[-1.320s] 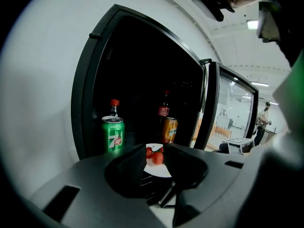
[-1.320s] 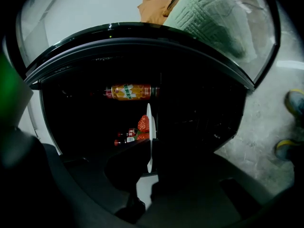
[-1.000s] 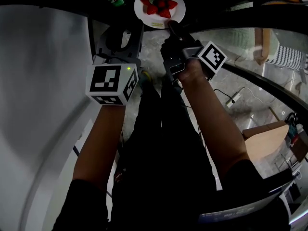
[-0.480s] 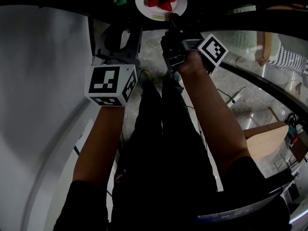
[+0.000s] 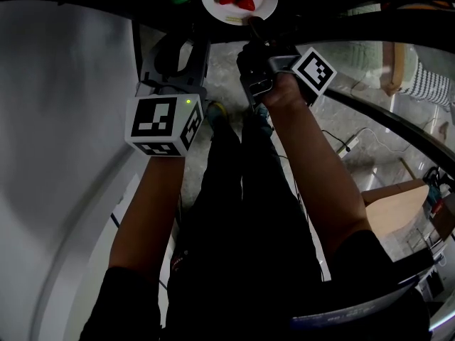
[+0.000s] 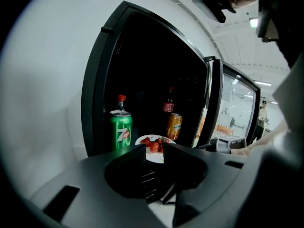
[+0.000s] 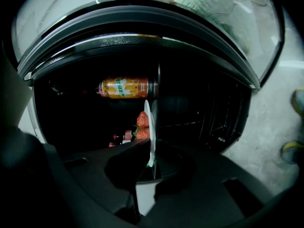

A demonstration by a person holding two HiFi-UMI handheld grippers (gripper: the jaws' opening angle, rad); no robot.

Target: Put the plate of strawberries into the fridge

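Inside the dark fridge point(image 6: 93, 99), plate of strawberries point(image 6: 153, 156) beside green can point(image 6: 121, 132)

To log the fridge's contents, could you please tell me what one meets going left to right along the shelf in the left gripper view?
green can → plate of strawberries → orange can → open glass door

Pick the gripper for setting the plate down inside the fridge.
Right. The right gripper is shut on the rim of the plate, which is inside the fridge; the left gripper is open and empty, back from the opening.
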